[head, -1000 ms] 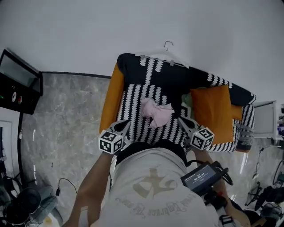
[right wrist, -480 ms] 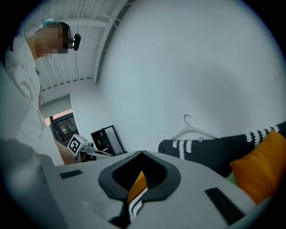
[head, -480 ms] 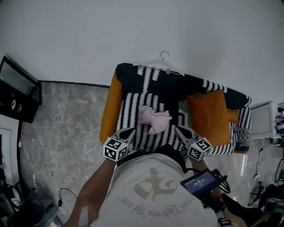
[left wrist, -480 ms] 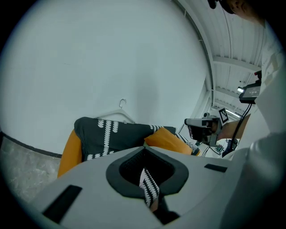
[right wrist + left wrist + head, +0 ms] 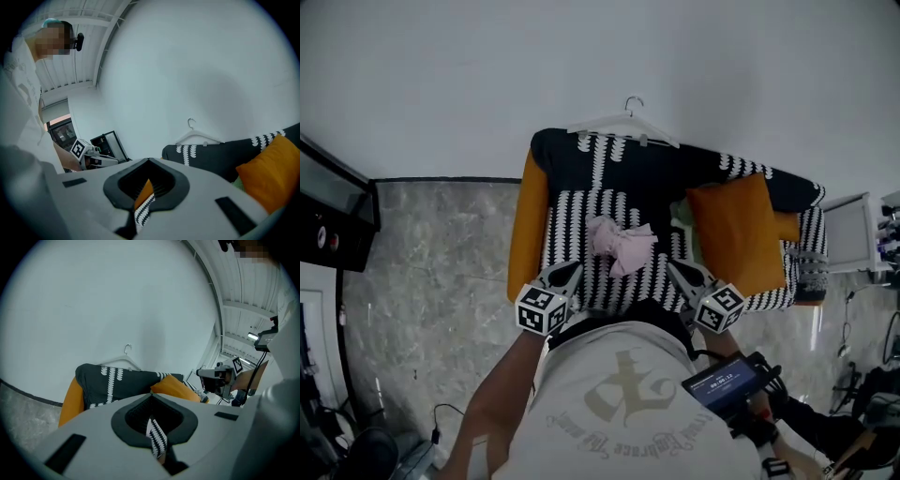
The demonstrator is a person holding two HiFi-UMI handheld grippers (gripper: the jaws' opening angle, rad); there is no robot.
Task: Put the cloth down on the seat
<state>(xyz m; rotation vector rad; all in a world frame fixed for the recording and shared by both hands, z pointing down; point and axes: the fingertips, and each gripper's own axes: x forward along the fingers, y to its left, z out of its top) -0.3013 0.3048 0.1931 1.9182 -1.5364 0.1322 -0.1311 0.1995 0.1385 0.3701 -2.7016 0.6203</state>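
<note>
A crumpled pink cloth [image 5: 621,244] lies on the black-and-white patterned seat [image 5: 572,220] of a sofa with orange sides, free of both grippers. My left gripper [image 5: 573,271] hovers at the seat's front edge, left of the cloth, jaws together and holding nothing. On the other side of the cloth, my right gripper [image 5: 674,269] is also shut and empty. In the left gripper view the closed jaws [image 5: 153,399] point at the backrest [image 5: 122,380]. The right gripper view shows its closed jaws [image 5: 149,163] the same way. The cloth is hidden in both gripper views.
An orange cushion [image 5: 736,234] leans on the seat's right half. A white hanger [image 5: 623,122] rests on top of the backrest against the white wall. A black cabinet [image 5: 328,220] stands at the left on the marble floor [image 5: 431,253], and a white box [image 5: 848,234] stands at the right.
The sofa and cloth have drifted slightly left in the head view. The left gripper has shifted a little. Both grippers stay shut and the cloth lies as before.
</note>
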